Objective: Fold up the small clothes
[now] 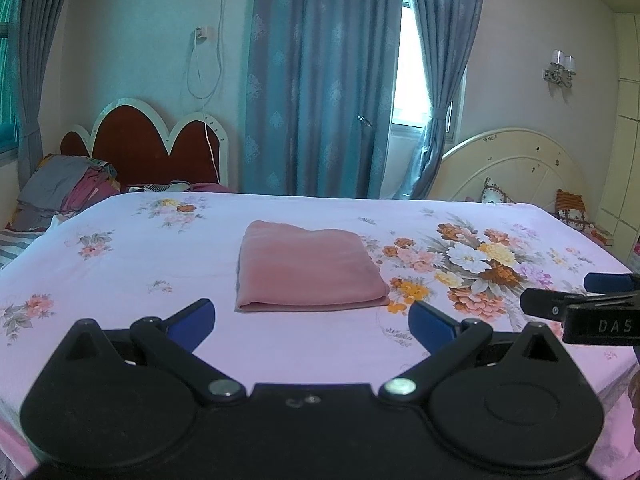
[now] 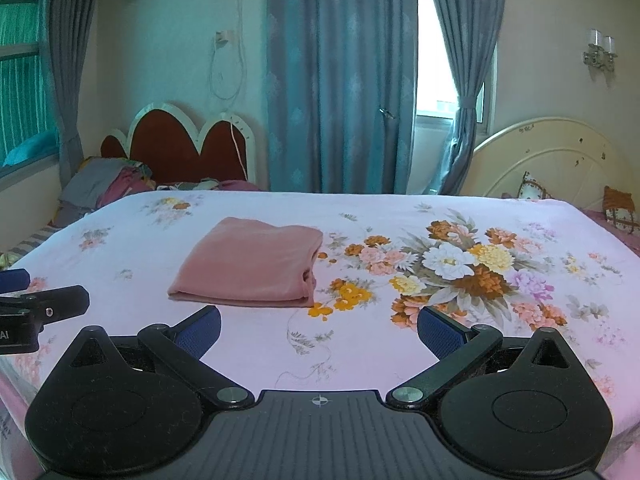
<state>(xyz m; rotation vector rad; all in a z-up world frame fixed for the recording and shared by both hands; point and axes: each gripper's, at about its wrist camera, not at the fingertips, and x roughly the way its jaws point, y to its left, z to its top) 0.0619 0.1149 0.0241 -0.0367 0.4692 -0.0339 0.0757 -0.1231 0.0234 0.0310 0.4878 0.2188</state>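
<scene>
While both tools hung above the near edge of the bed (image 1: 132, 248), the pink garment (image 1: 308, 266) lay folded into a neat rectangle mid-bed on the floral sheet, just left of the big flower print (image 1: 472, 264). My left tool (image 1: 312, 320) had its jaws spread wide, holding nothing; my right tool (image 2: 319, 326) was likewise wide apart and empty, and neither touched the cloth. I judged the fold looked about done. In the right wrist view the layered edges showed at the garment's right end, so if another fold was wanted I'd pinch all layers there together, low to the sheet, and carry them over evenly. Otherwise leave it; dragging could undo it.
</scene>
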